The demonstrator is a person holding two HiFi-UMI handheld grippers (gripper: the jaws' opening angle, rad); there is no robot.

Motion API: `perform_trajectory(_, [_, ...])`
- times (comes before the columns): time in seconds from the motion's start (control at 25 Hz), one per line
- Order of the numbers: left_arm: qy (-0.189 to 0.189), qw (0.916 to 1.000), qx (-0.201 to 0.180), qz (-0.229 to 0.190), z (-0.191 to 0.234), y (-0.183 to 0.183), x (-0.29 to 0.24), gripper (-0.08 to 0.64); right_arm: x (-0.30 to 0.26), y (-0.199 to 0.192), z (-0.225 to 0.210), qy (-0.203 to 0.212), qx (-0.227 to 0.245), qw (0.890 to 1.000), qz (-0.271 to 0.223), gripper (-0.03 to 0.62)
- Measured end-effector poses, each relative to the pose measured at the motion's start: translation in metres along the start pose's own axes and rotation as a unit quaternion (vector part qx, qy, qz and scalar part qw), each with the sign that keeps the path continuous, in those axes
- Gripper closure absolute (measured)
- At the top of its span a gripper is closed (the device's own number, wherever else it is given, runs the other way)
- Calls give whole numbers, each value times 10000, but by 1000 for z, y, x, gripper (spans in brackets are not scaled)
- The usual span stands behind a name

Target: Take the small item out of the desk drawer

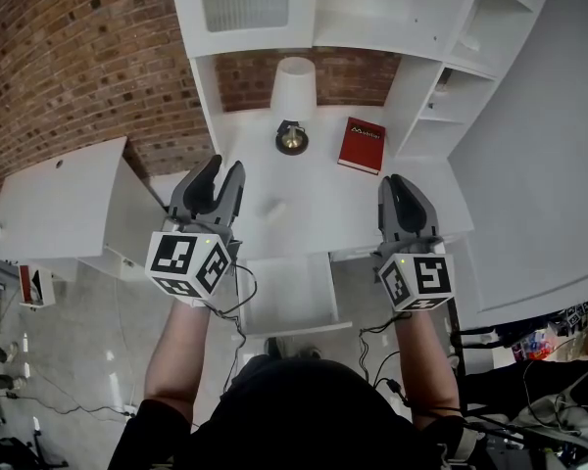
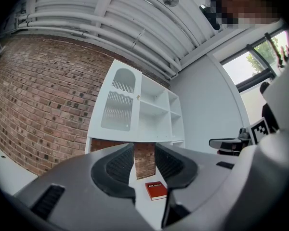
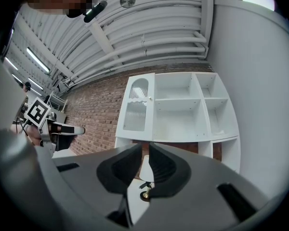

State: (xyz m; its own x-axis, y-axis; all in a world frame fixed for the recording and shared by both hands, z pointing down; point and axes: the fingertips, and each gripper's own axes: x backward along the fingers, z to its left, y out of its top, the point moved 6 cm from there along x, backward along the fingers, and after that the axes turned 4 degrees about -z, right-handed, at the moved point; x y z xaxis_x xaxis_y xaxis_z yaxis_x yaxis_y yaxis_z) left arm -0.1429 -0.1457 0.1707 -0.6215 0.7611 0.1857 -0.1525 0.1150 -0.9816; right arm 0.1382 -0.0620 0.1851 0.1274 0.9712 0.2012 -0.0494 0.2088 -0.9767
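The left tool (image 1: pixel 223 170) is hovering over the front of the white desk (image 1: pixel 323 199), pointing away from the person. Its jaws are standing apart with nothing between them. Through the gap, in its own view, the red book (image 2: pixel 157 190) is showing on the desktop. The right tool (image 1: pixel 399 186) is hanging level with it over the desk's right front part. Its jaws are sitting close together with a narrow slit between them, gripping nothing, and the lamp (image 3: pixel 145 177) is showing through that slit.

Both forearms are reaching straight forward, side by side and well apart. The left forearm (image 1: pixel 181 346) is bare, and the hands themselves are hiding behind the marker cubes (image 1: pixel 188 262).

Between the arms the drawer (image 1: pixel 292 292) is standing pulled out from under the desk's front edge. Its inside is looking plain white from above, and I cannot make out the small item in it. A faint pale spot (image 1: pixel 272 207) is lying on the desk between the two tools, too washed out to tell what it is. Farther back the lamp is standing near the middle, with the book just to its right. The shelf unit (image 1: pixel 372 8) above them is being cut off by the top edge.
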Motion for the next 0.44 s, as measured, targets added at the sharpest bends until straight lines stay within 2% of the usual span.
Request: perform_trajectory(0.44, [-30,10000,84,38,17,-12,-12,428,-15,-8,3,-37,57,10000,65,551])
